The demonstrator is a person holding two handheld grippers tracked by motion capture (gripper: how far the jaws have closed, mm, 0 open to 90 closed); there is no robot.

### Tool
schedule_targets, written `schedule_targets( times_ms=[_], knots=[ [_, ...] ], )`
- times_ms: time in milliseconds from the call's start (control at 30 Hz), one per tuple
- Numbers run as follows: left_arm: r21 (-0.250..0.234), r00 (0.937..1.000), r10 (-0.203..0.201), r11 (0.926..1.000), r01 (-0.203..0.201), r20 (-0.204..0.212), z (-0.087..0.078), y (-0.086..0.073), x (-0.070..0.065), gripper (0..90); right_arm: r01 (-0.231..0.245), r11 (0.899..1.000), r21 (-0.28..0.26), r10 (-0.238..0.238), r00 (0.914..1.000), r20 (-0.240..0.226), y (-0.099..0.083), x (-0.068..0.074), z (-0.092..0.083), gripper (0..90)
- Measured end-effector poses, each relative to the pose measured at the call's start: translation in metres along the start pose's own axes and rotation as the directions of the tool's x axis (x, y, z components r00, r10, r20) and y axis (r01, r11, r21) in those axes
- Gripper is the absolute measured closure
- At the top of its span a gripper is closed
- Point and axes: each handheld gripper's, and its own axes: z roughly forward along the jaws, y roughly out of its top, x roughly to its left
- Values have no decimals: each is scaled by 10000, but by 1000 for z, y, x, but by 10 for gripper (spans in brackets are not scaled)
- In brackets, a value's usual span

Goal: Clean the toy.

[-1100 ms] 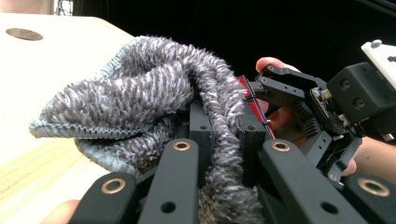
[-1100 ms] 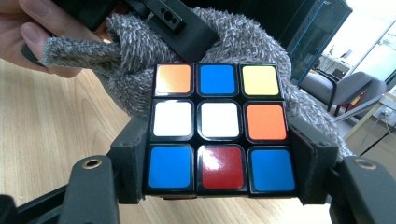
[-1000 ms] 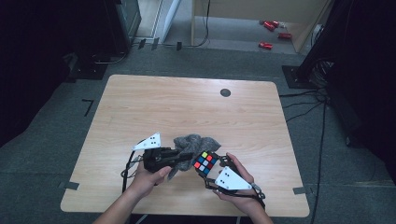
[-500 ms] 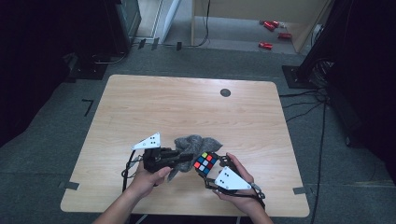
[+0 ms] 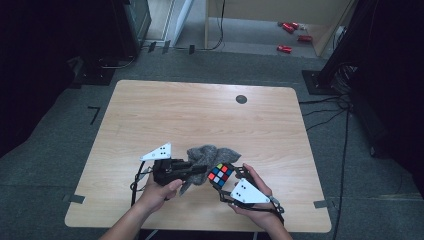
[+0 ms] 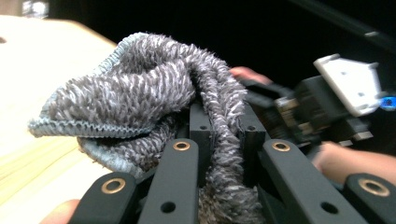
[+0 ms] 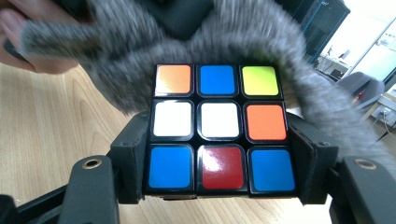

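Near the table's front edge, left gripper (image 6: 219, 140) pinched tight on grey towel (image 6: 140, 98) pressed to Rubik's cube (image 7: 219, 128) clamped between right gripper (image 7: 219, 186) jaws, tile colours plain from right gripper view, high view adding wooden table (image 5: 200, 115), grey carpet (image 5: 360, 175), everything unmoved since earlier.

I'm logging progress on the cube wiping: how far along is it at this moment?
Done: the right gripper is shut on the puzzle cube, held above the table, and the left gripper is shut on the grey cloth. In hand: the cloth lies against the cube's far side, as the right gripper view shows. Left, probably: wiping the other faces, then setting both down.
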Motion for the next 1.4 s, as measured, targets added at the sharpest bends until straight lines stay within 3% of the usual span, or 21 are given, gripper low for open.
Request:
schedule_targets(
  times_ms=[67, 133, 233, 300, 400, 467, 533, 600, 633, 700, 767, 833, 867, 933, 1067, 1133, 1200, 1267, 1300, 1400],
  knots=[
    [125, 9999, -90, 9999, 92, -140, 1, -1, 3, 825, 68, 9999, 104, -69, 10000, 44, 0, 0, 0, 350],
    [467, 9974, -193, 9987, 226, -691, 2, -5, 9, 825, 108, 9998, 192, -109, 9999, 61, -1, 0, 0, 350],
    [466, 9959, -482, 9976, 519, -772, 1, -8, 15, 826, 124, 9997, 191, -125, 9999, 41, 0, 1, -1, 351],
    [291, 9979, -325, 9990, 342, -556, 1, -7, 10, 826, 94, 9999, 132, -94, 9999, 43, 0, 1, 0, 350],
    [-38, 9999, 57, 10000, -57, 105, 0, -1, -1, 825, 24, 10000, 72, -24, 10000, 5, 0, 1, 1, 350],
    [127, 9987, 448, 9989, -445, -226, 2, 0, -5, 825, 19, 9999, 111, -19, 10000, 15, -1, 1, 1, 351],
    [234, 9991, 201, 9995, -192, -377, 2, -1, -1, 825, 122, 9996, 241, -123, 9999, 58, -1, 1, 1, 351],
    [475, 9959, -55, 9988, 98, -903, 2, -4, 6, 825, 93, 9998, 196, -94, 9999, 59, -1, 1, 0, 350],
    [498, 9949, -283, 9982, 333, -968, 1, -5, 10, 826, 99, 9998, 149, -99, 9999, 48, 0, 1, -1, 350],
    [334, 9948, -526, 9979, 557, -873, -1, -5, 12, 826, 142, 9999, 68, -142, 9999, 60, 2, 1, -2, 351],
    [239, 9974, -371, 9990, 386, -612, 0, -4, 7, 827, 64, 10000, -63, -64, 10000, 62, 3, 1, -1, 350],
    [-33, 9997, -225, 9997, 225, 22, 0, -1, 1, 827, 71, 10000, 12, -71, 10000, 58, 1, 1, 0, 350],
    [-75, 9999, -93, 9999, 93, 108, 1, 0, -2, 826, 72, 10000, 49, -72, 10000, 49, 0, 1, 0, 350],
    [53, 9999, 164, 9999, -164, -53, 1, 0, -3, 826, 102, 9999, 117, -103, 9999, 70, 0, 2, 0, 350],
    [226, 9980, -424, 9988, 435, -474, 0, -5, 10, 826, 84, 9999, 94, -85, 9999, 104, 2, 1, -2, 351],
    [187, 9978, -568, 9982, 575, -342, 0, -7, 11, 826, 106, 9999, 74, -107, 9999, 105, 3, 1, -2, 350],
    [104, 9992, -287, 9995, 290, -264, 1, -6, 7, 826, 47, 10000, 43, -48, 9999, 96, 1, 2, -1, 350],
    [-153, 9998, -113, 9998, 116, 169, 0, -4, 2, 825, 38, 10000, 56, -38, 10000, 62, 0, 1, 0, 350],
    [-175, 9999, 91, 9998, -89, 89, 0, -2, 0, 824, 53, 10000, 78, -54, 9999, 85, 0, 1, 0, 350],
    [-279, 9994, 11, 9996, -20, -339, -3, -2, 4, 823, -58, 10000, 18, 58, 9998, 186, 2, -1, -1, 350]
  ],
)
